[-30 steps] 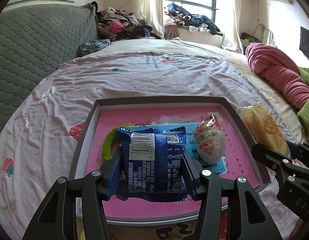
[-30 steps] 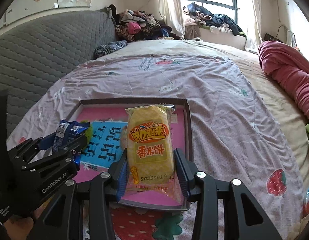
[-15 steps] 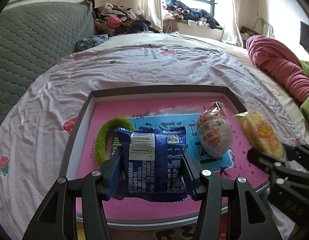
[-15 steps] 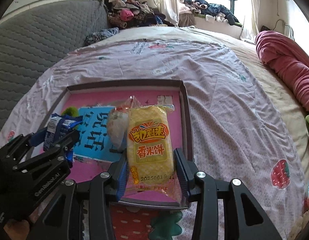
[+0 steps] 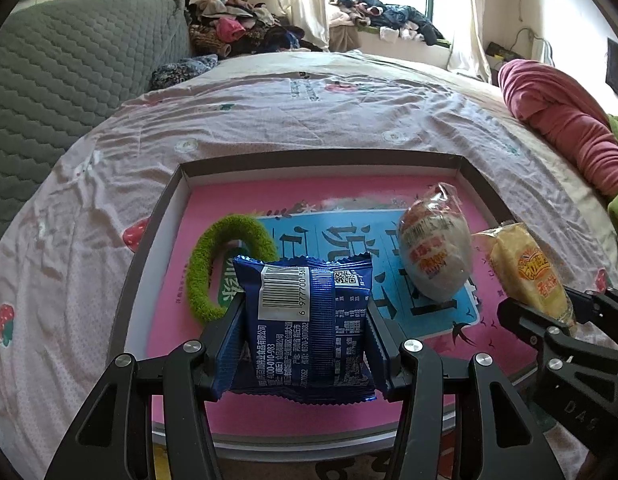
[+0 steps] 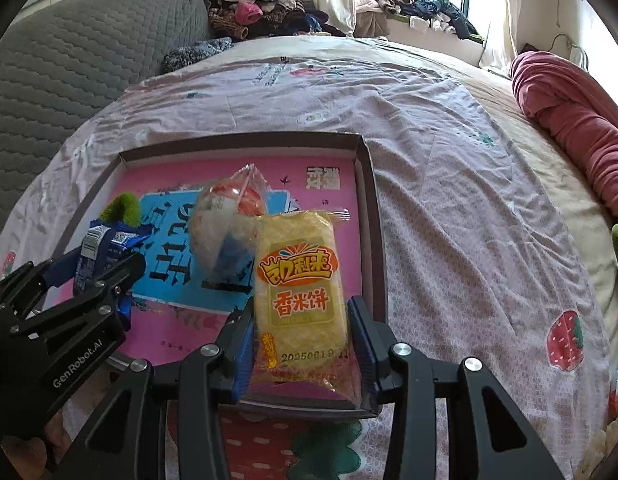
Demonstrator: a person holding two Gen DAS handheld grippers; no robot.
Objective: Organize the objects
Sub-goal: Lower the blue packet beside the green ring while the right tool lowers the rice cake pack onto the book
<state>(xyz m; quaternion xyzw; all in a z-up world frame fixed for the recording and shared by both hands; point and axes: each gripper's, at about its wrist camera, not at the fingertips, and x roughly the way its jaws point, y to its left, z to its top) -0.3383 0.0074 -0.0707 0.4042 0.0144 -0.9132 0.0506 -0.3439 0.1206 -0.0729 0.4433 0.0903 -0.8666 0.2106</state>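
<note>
Bed [image 5: 349, 120], wide, under a pale pink sheet [image 6: 449, 184] with strawberry prints; sheet wrinkled, bare over the far half. Grey quilted headboard [image 5: 69, 92] along the left. Clothes pile [image 5: 237, 32] in the far corner, more on the window sill [image 6: 413, 4]. Red blanket [image 6: 569, 120] rolled along the right edge of the bed.

Tray [image 5: 321, 164]: shallow box, dark rim, pink floor with a blue printed panel. Sits on the sheet at the near end of the bed. Rim low on all four sides. Far strip of the tray floor bare; right strip, between the yellow pack and the right rim, narrow. Sheet open to the right of the tray [image 6: 367, 200].

Left gripper [image 5: 303, 328]: clamped on the blue pack [image 5: 309, 320], barcode side up, held over the near-left part of the tray. Whether the pack touches the floor, cannot tell.

Right gripper [image 6: 301, 336]: clamped on the yellow pack [image 6: 301, 280], a rice cracker, long axis pointing away, held over the near-right part of the tray, just inside the right rim. The two grippers side by side, near, not touching.

White bag [image 5: 435, 252], red print, lying in the tray between the two held packs, just beside the yellow pack [image 5: 527, 268].

Green ring [image 5: 213, 264], fuzzy, lying flat on the tray floor left of centre, its near side hidden behind the blue pack.
</note>
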